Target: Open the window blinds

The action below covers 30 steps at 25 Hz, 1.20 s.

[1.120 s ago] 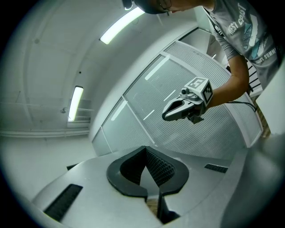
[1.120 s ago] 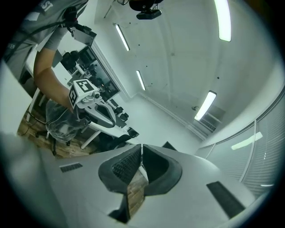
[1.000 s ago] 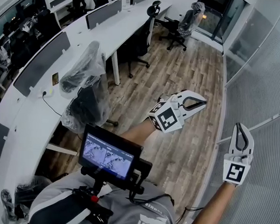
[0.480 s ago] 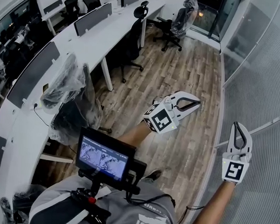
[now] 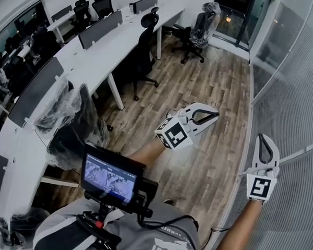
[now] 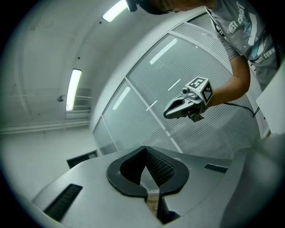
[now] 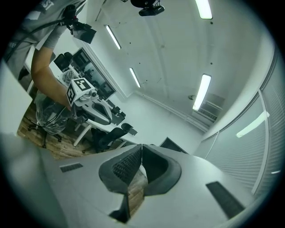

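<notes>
Left tongs (image 5: 216,114) and right tongs (image 5: 262,138) held pressed together, nothing pinched. Plastic-wrapped chair (image 5: 68,117) and table (image 5: 98,45) shifted down-left in head view over past second, so advance along window inferred. Window blinds (image 5: 304,93) still lowered, near right tongs. Opening not yet begun.

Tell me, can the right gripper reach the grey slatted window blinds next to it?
Probably yes. The right gripper, jaws shut and empty, sits just beside the grey slatted window blinds, and nothing stands between them.
</notes>
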Each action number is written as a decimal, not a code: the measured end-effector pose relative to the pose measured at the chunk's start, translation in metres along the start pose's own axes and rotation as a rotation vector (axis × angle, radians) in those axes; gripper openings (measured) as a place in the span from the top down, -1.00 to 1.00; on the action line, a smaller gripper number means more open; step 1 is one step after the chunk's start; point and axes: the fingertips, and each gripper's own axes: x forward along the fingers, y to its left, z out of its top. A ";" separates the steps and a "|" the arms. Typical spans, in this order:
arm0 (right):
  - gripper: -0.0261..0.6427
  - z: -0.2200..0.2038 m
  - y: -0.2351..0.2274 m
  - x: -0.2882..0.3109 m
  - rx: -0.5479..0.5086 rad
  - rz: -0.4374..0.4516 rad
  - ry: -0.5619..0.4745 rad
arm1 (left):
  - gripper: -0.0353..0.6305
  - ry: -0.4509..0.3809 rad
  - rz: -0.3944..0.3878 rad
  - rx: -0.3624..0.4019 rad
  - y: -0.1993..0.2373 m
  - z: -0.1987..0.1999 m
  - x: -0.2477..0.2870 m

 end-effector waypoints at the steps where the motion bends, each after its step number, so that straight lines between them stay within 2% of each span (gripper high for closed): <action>1: 0.93 -0.006 -0.002 0.006 0.012 0.002 -0.004 | 0.89 0.009 -0.005 0.001 0.002 -0.005 0.006; 7: 0.93 -0.046 -0.020 0.061 0.055 0.002 0.019 | 0.89 0.024 -0.009 -0.013 0.039 -0.045 0.044; 12: 0.93 -0.073 -0.036 0.129 0.039 -0.002 0.040 | 0.89 0.006 -0.042 -0.027 0.085 -0.093 0.091; 17: 0.93 -0.075 -0.063 0.205 0.015 -0.025 0.052 | 0.89 -0.053 -0.063 -0.019 0.152 -0.120 0.127; 23: 0.93 -0.077 -0.079 0.284 0.016 -0.064 0.050 | 0.89 -0.076 -0.067 -0.019 0.219 -0.171 0.145; 30: 0.93 -0.082 -0.072 0.351 0.008 -0.017 0.061 | 0.89 -0.076 -0.036 -0.058 0.269 -0.216 0.151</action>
